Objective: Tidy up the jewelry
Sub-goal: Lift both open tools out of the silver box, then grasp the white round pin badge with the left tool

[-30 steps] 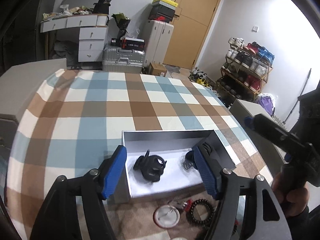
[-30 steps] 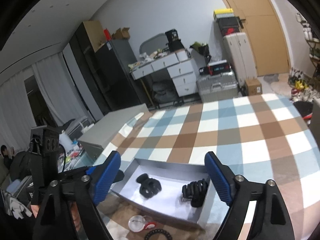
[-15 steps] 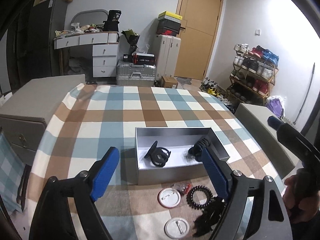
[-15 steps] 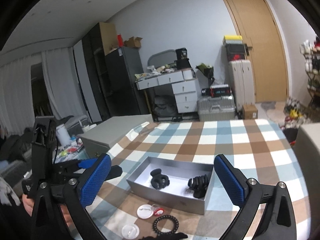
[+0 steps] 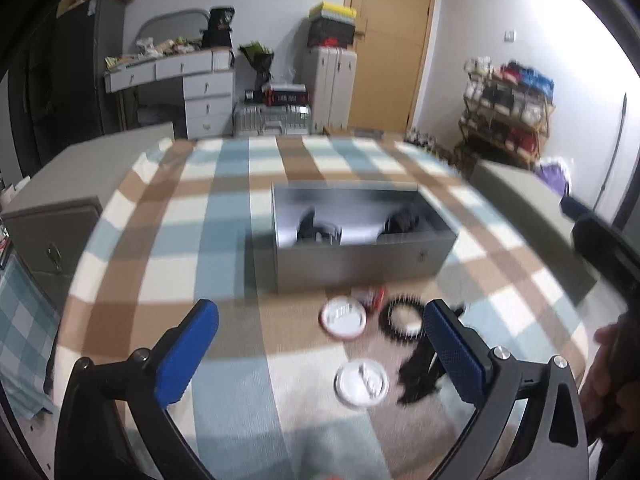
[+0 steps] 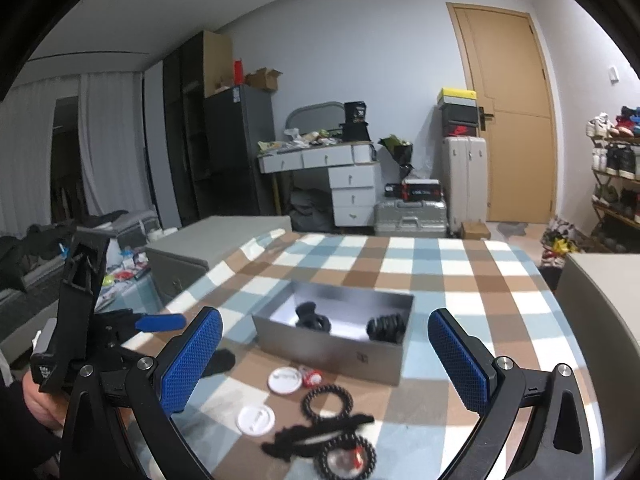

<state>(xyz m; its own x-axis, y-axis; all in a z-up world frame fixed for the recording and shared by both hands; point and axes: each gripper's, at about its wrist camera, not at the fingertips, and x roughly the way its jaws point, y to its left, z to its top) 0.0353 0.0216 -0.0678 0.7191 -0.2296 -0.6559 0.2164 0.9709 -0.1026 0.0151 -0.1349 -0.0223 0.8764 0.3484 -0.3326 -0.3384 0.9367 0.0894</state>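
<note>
Between picks: left gripper [image 5: 320, 344] and right gripper [image 6: 324, 356] both wide open, empty; gray box [image 6: 332, 346] ahead holds two pieces, next grab black ring [image 6: 328, 400] just below right gripper.

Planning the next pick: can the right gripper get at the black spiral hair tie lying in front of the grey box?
Probably yes: the right gripper is open, and the hair tie lies uncovered on the cloth, just ahead between its fingers.

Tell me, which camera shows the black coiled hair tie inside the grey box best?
The right wrist view: the hair tie sits sharp in the grey box, coils visible. In the left wrist view, motion blur turns the same hair tie into a dark smudge, half hidden behind the box's front wall.
</note>
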